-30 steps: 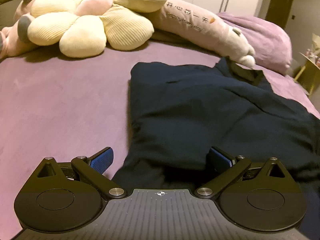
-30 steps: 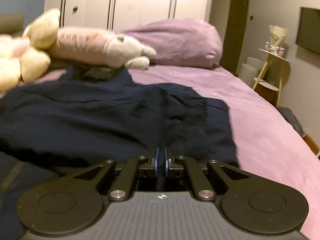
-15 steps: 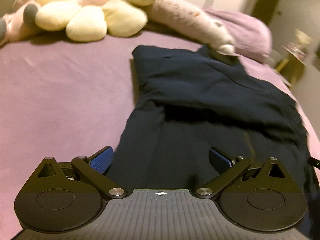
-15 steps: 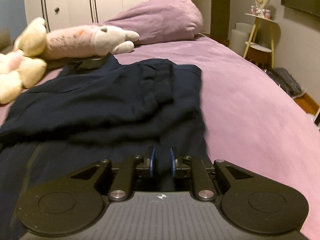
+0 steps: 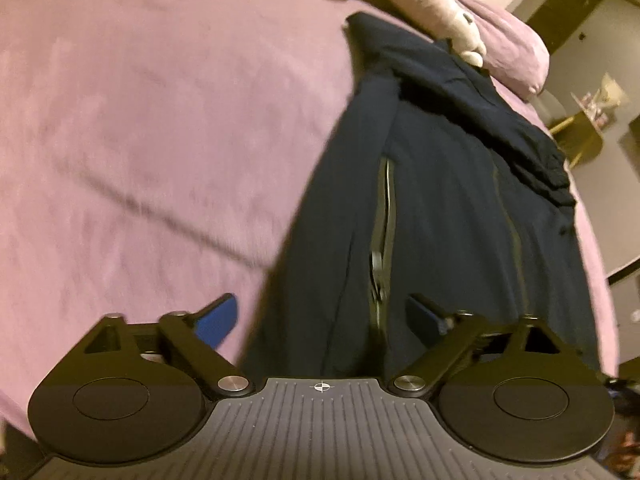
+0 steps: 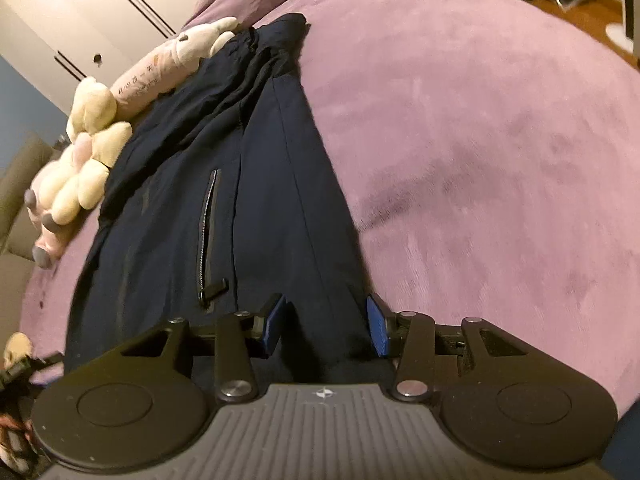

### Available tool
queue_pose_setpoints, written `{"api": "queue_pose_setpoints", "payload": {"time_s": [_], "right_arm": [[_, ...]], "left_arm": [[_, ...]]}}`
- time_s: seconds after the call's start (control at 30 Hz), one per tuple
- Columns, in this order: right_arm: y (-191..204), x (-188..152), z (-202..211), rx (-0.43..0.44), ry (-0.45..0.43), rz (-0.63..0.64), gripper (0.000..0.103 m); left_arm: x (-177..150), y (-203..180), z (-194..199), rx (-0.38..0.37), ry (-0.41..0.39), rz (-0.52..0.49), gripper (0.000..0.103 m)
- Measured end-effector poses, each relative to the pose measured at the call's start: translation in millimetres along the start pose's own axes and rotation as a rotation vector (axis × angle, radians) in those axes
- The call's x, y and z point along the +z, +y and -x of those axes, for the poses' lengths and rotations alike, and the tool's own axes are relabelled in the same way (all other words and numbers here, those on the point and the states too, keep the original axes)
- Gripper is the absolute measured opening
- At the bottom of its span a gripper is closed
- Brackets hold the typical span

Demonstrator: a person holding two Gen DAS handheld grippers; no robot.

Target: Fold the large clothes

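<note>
A dark navy jacket lies lengthwise on the purple bed, its upper part folded over at the far end, zipped pockets facing up. My left gripper is open above the jacket's near left edge, holding nothing. In the right wrist view the jacket runs from the near edge to the plush toys. My right gripper is open over the jacket's near right edge, its jaws on either side of the cloth without closing on it.
Cream flower plush and a long pink plush lie at the bed's head, beside a purple pillow. A yellow side table stands right of the bed. White wardrobes are behind.
Both grippers pulled back toward the jacket's near hem and tilted downward. The right gripper went from shut to open. The left stayed open.
</note>
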State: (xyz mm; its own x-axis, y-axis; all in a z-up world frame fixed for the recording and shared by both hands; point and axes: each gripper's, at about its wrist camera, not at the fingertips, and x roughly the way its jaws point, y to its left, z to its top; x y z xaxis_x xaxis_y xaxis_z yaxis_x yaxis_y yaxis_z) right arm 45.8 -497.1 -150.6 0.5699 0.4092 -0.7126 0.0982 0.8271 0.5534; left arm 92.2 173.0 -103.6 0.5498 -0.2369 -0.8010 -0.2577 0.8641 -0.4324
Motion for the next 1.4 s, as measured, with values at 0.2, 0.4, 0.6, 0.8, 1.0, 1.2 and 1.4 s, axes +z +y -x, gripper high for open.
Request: {"api": "queue_pose_setpoints", "payload": {"time_s": [0.2, 0.4, 0.6, 0.8, 1.0, 1.2, 1.4], "right_arm": [[1.8, 1.9, 6.5, 0.064, 0.016, 0.001, 0.039], [0.9, 9.6, -1.3, 0.080, 0.055, 0.008, 0.034], [-13.1, 9.6, -2.5, 0.069, 0.082, -0.039, 0.038], [-30.2, 5.3, -7.0, 0.121, 0.106, -0.131, 0.039], [-14.5, 1.8, -4.5, 0.182, 0.117, -0.066, 0.021], [14.2, 14.7, 3.4, 0.283, 0.065, -0.039, 0.017], [51.5, 55.0, 11.8, 0.361, -0.068, -0.024, 0.016]], "left_arm": [[-11.3, 10.3, -3.2, -0.024, 0.041, 0.048, 0.069], [-11.3, 16.7, 4.5, -0.071, 0.068, 0.024, 0.055], [-10.9, 21.2, -2.1, -0.076, 0.105, 0.020, 0.068], [-13.9, 15.3, -5.7, -0.069, 0.121, -0.017, 0.061], [-10.3, 7.2, 4.5, -0.095, 0.121, -0.043, 0.022], [15.6, -17.6, 32.8, -0.211, 0.025, -0.012, 0.019], [71.2, -47.7, 48.5, -0.321, -0.110, 0.029, 0.018]]}}
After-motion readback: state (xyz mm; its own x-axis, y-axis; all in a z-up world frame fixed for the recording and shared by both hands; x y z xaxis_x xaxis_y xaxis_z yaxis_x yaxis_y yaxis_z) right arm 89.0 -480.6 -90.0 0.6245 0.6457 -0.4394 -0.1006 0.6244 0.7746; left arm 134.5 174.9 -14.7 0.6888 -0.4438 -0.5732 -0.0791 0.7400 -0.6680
